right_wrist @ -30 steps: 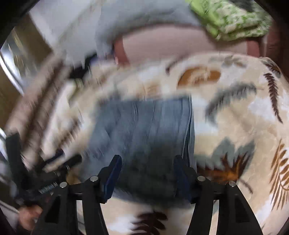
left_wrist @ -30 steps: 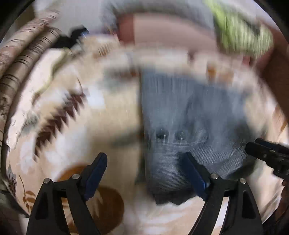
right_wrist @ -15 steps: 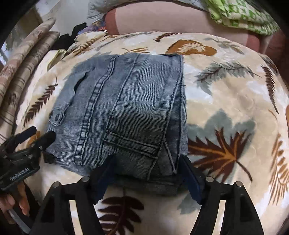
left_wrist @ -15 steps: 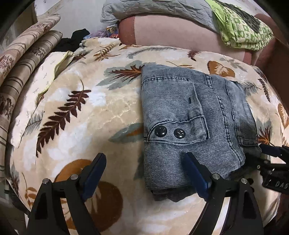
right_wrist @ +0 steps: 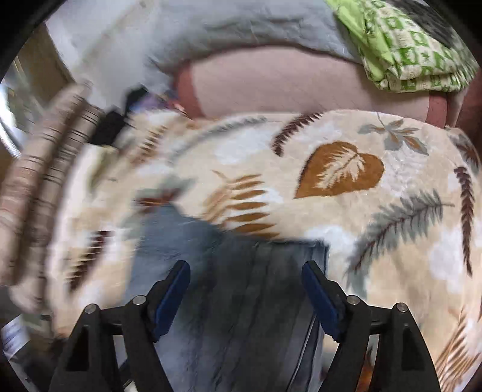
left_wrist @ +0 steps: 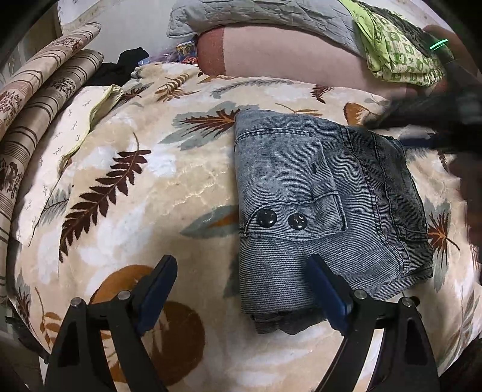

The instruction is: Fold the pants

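Folded pants on the leaf-print blanket

Grey-blue ribbed denim, a squarish bundle — long axis running away from the left claw, snaps facing up. That claw gapes empty, one finger over the near hem; the right claw, also spread, hovers above the blurred pants — holding nothing.

Cream blanket with brown, grey and rust leaf print, covering the bed; pink bolster along its far edge; grey quilted cover lying on the bolster; green-and-white patterned cloth, folded, at the far right corner; striped floral bedding rolled along the left edge; black garment at the far left corner; small colourful box beside it.
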`<state>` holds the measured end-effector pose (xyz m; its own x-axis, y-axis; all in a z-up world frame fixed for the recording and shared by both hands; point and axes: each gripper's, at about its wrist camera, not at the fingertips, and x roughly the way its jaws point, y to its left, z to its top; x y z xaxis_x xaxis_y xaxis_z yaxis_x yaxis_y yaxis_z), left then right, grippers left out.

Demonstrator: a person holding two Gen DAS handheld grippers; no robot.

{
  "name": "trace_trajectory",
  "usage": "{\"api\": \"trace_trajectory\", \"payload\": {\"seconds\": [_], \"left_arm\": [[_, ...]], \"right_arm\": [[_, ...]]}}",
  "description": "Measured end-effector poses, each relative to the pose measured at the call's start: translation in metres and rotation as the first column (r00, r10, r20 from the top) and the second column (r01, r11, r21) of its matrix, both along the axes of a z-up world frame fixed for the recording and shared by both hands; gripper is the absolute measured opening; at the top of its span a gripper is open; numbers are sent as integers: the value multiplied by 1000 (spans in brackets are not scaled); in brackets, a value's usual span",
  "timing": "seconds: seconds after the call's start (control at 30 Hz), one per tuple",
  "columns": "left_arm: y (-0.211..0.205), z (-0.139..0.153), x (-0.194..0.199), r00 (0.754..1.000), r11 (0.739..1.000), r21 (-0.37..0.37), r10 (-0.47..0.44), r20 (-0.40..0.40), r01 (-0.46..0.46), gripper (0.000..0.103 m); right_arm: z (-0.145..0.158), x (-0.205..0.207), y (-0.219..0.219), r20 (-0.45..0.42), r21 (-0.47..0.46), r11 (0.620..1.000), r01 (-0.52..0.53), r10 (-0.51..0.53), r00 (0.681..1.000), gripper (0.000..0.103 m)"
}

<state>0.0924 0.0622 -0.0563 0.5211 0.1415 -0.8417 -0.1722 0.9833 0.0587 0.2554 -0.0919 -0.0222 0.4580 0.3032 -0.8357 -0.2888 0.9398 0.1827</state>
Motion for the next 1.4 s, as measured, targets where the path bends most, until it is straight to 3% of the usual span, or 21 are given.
{"api": "trace_trajectory", "payload": {"seconds": [0.03,0.07,0.1,0.13,0.23,0.33,0.43,0.5,0.57,0.6,0.63,0.73,0.93,1.07,1.4], "left_arm": [[0,0,0,1000,1000,-6,-3,1,3,88],[0,0,0,1000,1000,-11,-6,1,6,88],[0,0,0,1000,1000,-2,-7,3,7,88],[1,0,0,1000,1000,-3,-12,6,12,88],[3,0,1,1000,1000,-23,-6,4,6,88],[5,3,-4,1000,999,-37,4,12,-3,88],[6,8,-10,999,999,-36,9,33,-8,88],[5,5,-9,1000,999,-34,11,17,-11,88],[4,6,-8,1000,999,-39,18,5,-17,88],[3,9,-10,1000,999,-42,11,3,-11,88],[2,14,-15,1000,999,-37,-1,18,2,88],[-1,27,-23,999,1000,6,-7,47,6,88],[-6,42,-40,997,1000,-28,-11,73,13,88],[-12,45,-51,998,999,-29,-19,68,21,88],[-30,49,-63,997,998,-35,-52,60,54,88]], "right_arm": [[-29,19,5,-103,-68,997,25,-32,994,81],[-52,32,7,-190,-69,997,41,-53,980,85],[-55,33,6,-174,-57,997,59,-68,982,96],[-50,29,6,-133,-86,994,65,-76,988,97],[-37,16,-6,-132,-38,997,67,-72,989,95],[-13,-22,-29,-90,38,995,89,-85,992,95],[4,-65,-34,-51,80,997,20,-15,999,96],[-4,-94,-32,-44,122,992,-14,19,999,96],[-44,-104,-13,-143,-35,996,-84,78,987,97],[-57,-107,-9,-153,-94,989,-111,96,984,99],[-54,-112,-11,-103,-97,990,-98,88,991,99],[-26,-123,-19,-62,-50,998,-48,45,997,99],[21,-171,-44,91,0,1000,-21,21,996,100],[36,-213,-61,198,9,1000,20,-21,980,100],[27,-230,-74,194,-94,995,23,-4,981,103]]}}
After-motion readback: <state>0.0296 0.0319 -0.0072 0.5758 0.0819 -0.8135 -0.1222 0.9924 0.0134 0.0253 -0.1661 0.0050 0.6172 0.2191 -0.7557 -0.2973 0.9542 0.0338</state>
